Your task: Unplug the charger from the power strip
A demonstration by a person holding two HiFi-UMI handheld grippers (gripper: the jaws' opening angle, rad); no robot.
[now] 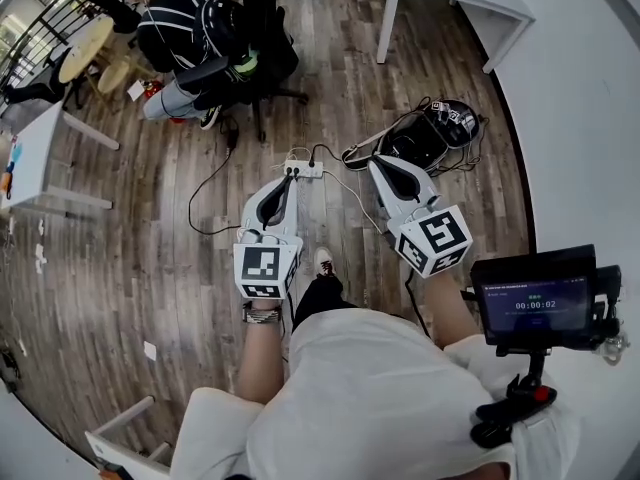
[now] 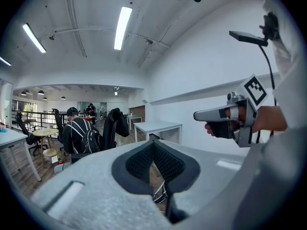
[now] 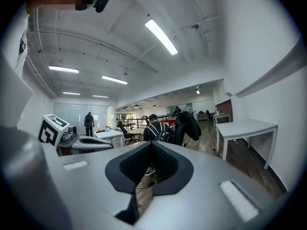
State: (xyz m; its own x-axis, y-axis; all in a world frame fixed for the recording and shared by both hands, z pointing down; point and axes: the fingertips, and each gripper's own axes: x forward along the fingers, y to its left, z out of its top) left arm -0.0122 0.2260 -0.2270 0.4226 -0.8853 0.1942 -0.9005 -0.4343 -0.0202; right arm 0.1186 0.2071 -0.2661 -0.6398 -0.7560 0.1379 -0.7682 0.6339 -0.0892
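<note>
From the head view we look steeply down at a wooden floor (image 1: 150, 258), where a white power strip (image 1: 303, 170) lies loose just ahead of the person's shoe (image 1: 323, 261). Dark plugs sit in the strip. We take the charger (image 1: 296, 168) to be one of them, but it is too small here to tell which. Thin cables (image 1: 205, 193) loop away from the strip to the left and run right towards a black bag (image 1: 425, 138). The left gripper (image 1: 283, 190) and the right gripper (image 1: 392, 176) are held out side by side, apparently well above the floor, pointing almost level. In each gripper view the two dark pads meet in a closed seam with nothing between them, so both are shut and empty, and neither is near the strip. We see several ways this could go wrong. The jaws must open before they reach a plug, or they will only knock it or push the strip along the floor. The strip looks light and nothing holds it down, so pulling a plug with one gripper alone would probably lift the whole strip. We judge the other gripper should pin it. With more than one dark plug close together, the wrong one could be taken. Closing on a cable instead of the plug body could strain the wire or let it slip. The cables lie close to the person's foot, so a step forward might snag one and drag the strip aside.
</note>
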